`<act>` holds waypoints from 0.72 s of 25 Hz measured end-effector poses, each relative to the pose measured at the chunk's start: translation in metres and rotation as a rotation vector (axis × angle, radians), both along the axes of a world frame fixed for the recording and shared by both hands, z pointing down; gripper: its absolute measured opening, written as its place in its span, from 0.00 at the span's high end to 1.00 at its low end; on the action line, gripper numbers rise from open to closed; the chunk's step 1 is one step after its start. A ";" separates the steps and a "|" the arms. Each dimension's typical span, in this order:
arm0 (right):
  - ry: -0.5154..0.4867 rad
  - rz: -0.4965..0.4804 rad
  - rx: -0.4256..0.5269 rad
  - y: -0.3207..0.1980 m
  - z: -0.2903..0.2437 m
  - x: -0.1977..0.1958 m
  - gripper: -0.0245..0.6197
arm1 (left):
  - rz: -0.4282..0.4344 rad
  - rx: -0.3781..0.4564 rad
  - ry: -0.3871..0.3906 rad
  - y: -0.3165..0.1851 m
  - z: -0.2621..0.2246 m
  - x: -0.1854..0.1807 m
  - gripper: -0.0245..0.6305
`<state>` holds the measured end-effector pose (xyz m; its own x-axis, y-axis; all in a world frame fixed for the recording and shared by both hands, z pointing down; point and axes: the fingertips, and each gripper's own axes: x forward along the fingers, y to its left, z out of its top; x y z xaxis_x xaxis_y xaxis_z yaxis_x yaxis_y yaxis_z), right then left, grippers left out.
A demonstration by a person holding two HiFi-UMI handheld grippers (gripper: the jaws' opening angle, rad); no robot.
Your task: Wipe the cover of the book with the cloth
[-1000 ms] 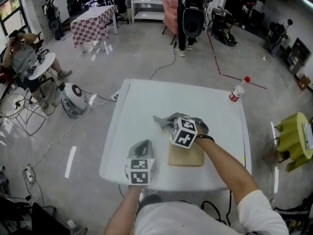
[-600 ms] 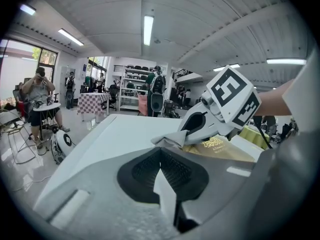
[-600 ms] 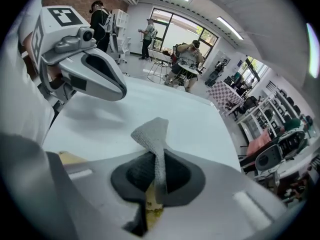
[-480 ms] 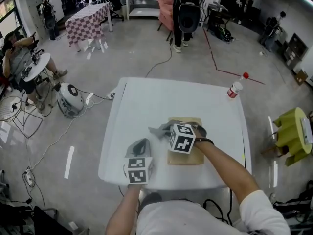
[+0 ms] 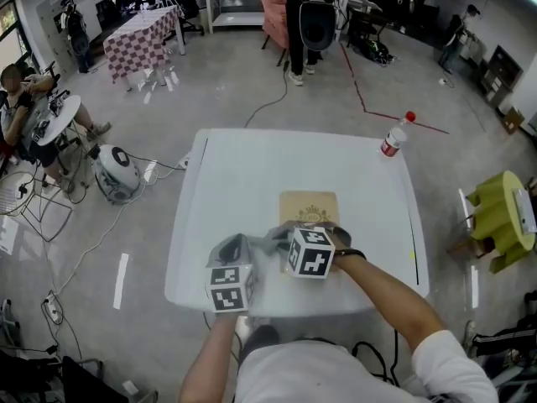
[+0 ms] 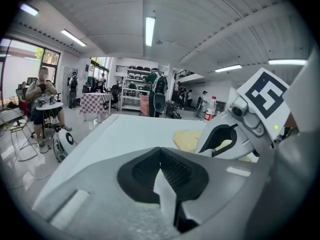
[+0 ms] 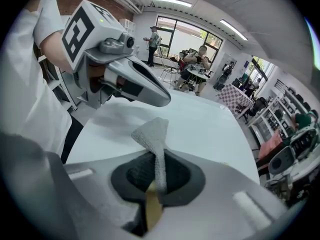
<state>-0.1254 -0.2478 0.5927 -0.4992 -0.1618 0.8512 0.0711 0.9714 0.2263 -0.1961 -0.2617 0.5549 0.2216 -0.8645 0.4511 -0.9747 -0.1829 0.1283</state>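
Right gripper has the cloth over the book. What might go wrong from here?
1. The right gripper pinches only a narrow fold of the grey mesh cloth, so the cloth may slip out under drag.
2. The tan book lies loose on the white table. The left gripper is shut beside it, not on it, so a stroke could push the book along.

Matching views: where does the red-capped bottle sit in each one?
Head view: bottle upper right, at the white table's far right corner.
Left gripper view: right of centre, on the table's far edge.
Right gripper view: not in it.
Shared landmark: checkered table, upper left in head view, left of centre in left gripper view, right in right gripper view.
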 end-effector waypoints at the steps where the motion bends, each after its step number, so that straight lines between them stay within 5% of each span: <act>1: -0.004 -0.005 -0.004 0.006 0.000 0.001 0.94 | -0.003 0.003 -0.001 0.001 -0.001 0.000 0.95; 13: -0.028 -0.079 -0.048 0.070 -0.003 0.004 0.94 | -0.035 -0.004 -0.024 0.021 -0.008 -0.007 0.95; 18: -0.123 -0.006 -0.035 0.069 -0.016 0.007 0.94 | -0.042 0.020 -0.022 0.026 -0.021 -0.004 0.95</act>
